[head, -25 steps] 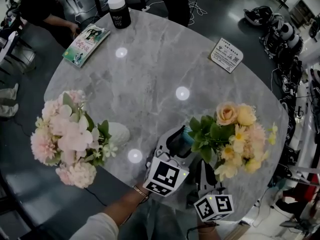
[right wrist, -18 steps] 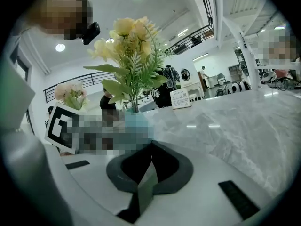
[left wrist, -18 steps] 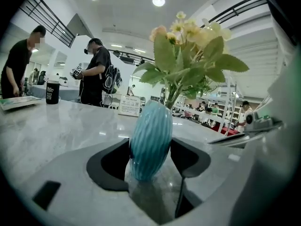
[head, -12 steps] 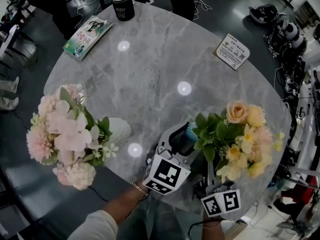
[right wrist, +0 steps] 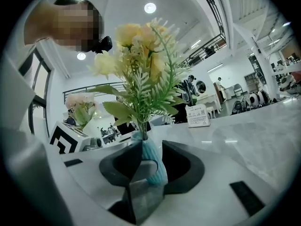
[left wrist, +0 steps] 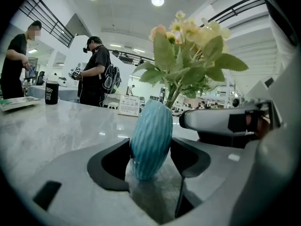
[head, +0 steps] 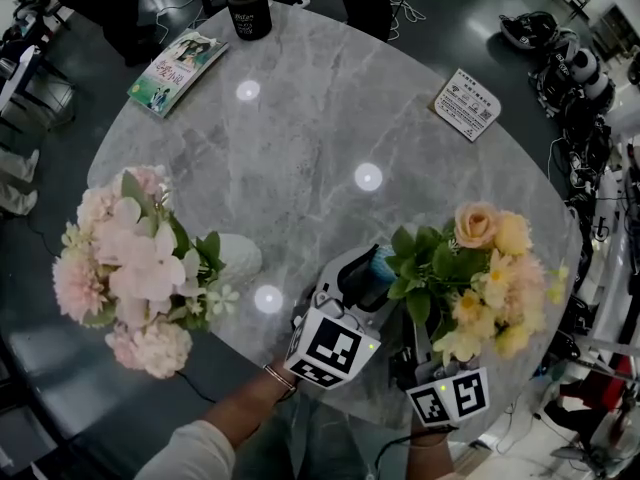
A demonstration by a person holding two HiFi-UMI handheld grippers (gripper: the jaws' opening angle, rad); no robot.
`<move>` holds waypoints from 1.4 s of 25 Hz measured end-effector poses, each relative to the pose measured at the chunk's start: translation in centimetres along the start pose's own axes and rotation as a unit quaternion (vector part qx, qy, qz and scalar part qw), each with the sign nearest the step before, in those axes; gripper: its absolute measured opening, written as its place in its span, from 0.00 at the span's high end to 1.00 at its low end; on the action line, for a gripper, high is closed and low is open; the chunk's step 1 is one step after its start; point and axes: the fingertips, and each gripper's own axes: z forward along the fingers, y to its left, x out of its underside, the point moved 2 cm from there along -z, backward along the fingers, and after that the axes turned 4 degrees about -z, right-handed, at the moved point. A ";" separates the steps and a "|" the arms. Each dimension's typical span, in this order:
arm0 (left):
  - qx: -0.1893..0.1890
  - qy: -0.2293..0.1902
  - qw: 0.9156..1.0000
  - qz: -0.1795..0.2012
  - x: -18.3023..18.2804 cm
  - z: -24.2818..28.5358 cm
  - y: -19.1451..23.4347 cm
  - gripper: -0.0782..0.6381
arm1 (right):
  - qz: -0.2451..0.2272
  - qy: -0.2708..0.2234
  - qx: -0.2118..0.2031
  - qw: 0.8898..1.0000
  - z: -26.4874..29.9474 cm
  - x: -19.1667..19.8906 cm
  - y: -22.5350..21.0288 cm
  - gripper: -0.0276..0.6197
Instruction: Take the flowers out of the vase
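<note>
A bouquet of yellow and peach flowers [head: 480,268] stands in a ribbed blue vase [head: 377,265] near the table's front edge. My left gripper [head: 368,286] is shut on the vase's body [left wrist: 150,140], one pad against each side. The bouquet [left wrist: 188,46] rises above it. My right gripper [head: 412,340] sits just right of the left one, under the leaves. Its jaws have just been opening and stand apart [right wrist: 150,149]. The vase [right wrist: 153,166] and green stems [right wrist: 141,131] show through the gap, with no pad pressing on them.
A pink bouquet [head: 130,268] in a white vase [head: 238,260] stands at the table's left. Far across the grey marble table [head: 300,148] lie a book [head: 175,68], a black cup [head: 247,8] and a printed card [head: 466,105]. People [left wrist: 96,69] stand beyond the table.
The right gripper's marker cube has shifted right and turned more toward the camera. The left gripper, blue vase and yellow bouquet have stayed where they were.
</note>
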 end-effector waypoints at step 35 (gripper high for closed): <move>-0.005 0.023 1.000 0.009 0.8 0.0 0.2 0.51 | -0.033 -0.046 -0.043 0.997 2.4 -3.3 1.4 0.87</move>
